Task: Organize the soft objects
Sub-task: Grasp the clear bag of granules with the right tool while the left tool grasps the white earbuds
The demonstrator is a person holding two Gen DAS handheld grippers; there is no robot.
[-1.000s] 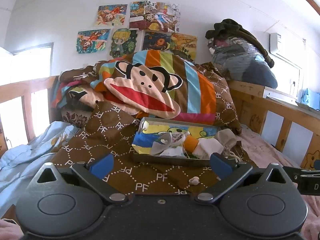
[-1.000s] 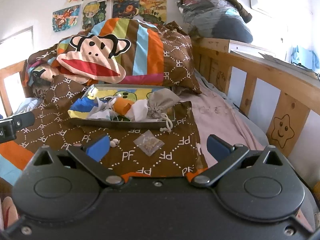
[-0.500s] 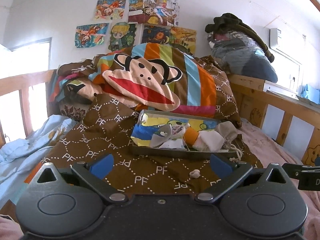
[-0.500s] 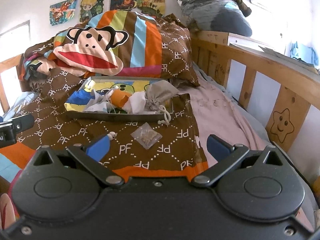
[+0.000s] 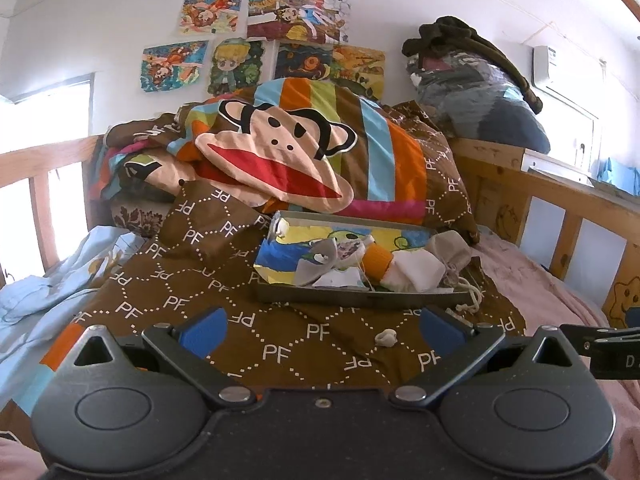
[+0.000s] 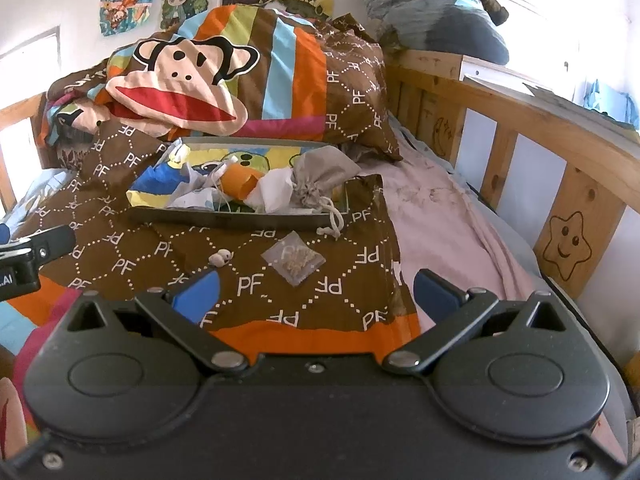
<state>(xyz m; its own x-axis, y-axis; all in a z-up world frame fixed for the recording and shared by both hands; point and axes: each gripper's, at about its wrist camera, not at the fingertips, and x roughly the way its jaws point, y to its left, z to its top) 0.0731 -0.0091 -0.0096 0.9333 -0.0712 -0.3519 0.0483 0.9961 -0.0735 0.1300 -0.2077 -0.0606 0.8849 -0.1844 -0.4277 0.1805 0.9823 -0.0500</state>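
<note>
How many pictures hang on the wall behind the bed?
5, in the left view: top row has two; lower row has three. Bedding may hide more.

Brown quilt (image 6: 248, 248) with white dotted "PF" lattice; orange roll (image 6: 240, 178) beside grey drawstring pouch (image 6: 324, 174).

Free room: brown quilt (image 6: 256, 264) before you, bare but for a small white piece (image 6: 221, 258) and a clear packet (image 6: 295, 261) | Ahead: tray (image 6: 224, 219) heaped with soft items | Behind it: monkey pillow (image 6: 188, 88) blocks you | Right: wooden rail (image 6: 532, 120).
</note>
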